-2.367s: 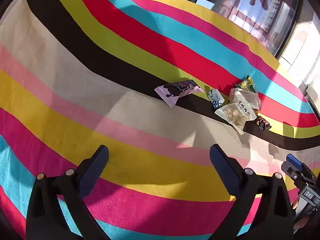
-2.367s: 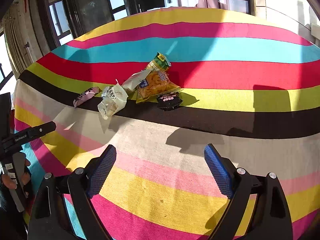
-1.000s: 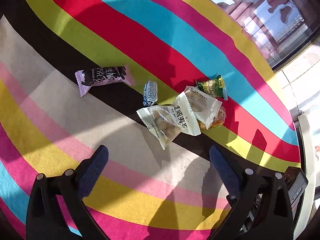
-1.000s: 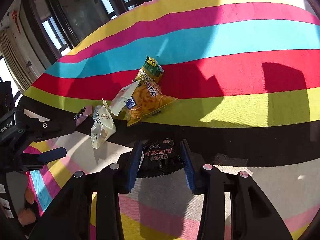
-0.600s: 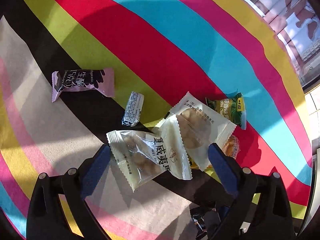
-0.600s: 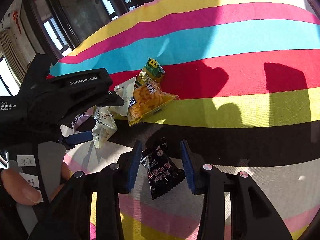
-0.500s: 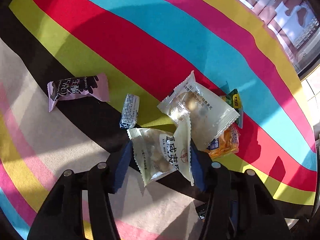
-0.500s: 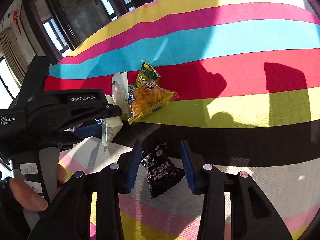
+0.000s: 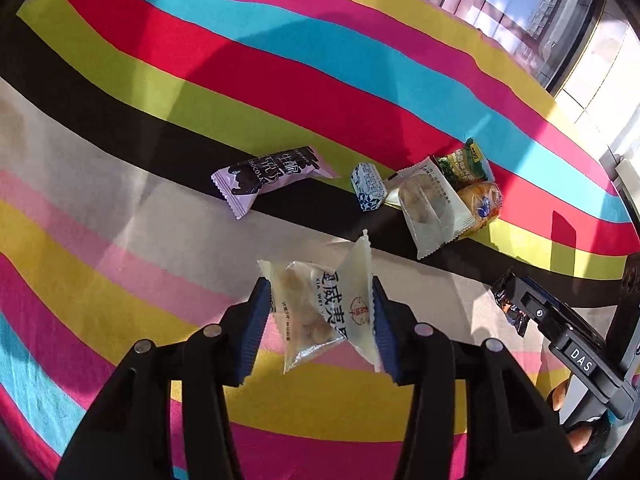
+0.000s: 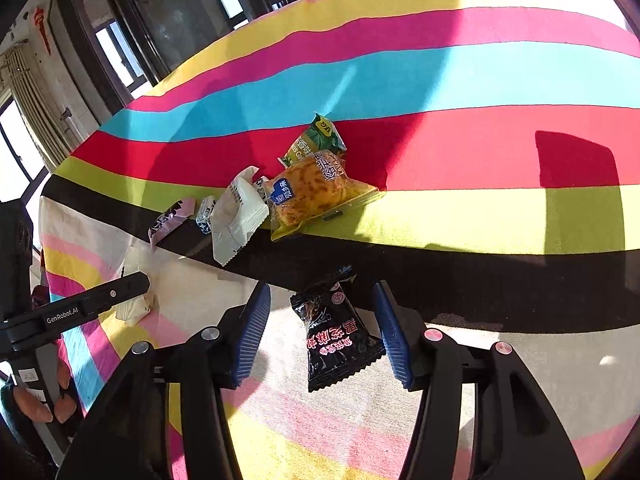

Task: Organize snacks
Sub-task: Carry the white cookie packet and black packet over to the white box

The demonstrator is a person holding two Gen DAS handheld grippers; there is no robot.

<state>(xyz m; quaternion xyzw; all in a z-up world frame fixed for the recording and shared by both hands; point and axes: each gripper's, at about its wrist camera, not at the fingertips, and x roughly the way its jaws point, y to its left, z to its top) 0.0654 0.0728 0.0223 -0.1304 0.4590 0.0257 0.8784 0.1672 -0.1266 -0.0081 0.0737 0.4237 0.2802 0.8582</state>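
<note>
Since half a second ago the left gripper (image 9: 320,312) has pulled back from the pile, carrying the clear snack packet (image 9: 320,312) with it; the packet now hangs pinched between its blue pads, raised over the pink and yellow stripes of the striped cloth (image 9: 120,80) on the tabletop. The white packet (image 9: 430,210) that leaned on it now lies alone on the black stripe. The right gripper (image 10: 320,328) has changed little: the black snack packet (image 10: 340,340) still hangs between its pads, touching the right pad, while a gap shows on the left side, so I cannot tell how firmly it is held.

Only the left wrist view shows the purple chocolate bar (image 9: 272,178) and the small blue-and-white candy (image 9: 368,186) clearly, side by side on the black stripe, well ahead of the left gripper. The right wrist view shows the orange snack bag (image 10: 316,196) in full, lying on the red and green stripes with the green packet (image 10: 316,140) just behind it; from the left these two are half hidden behind the white packet.
</note>
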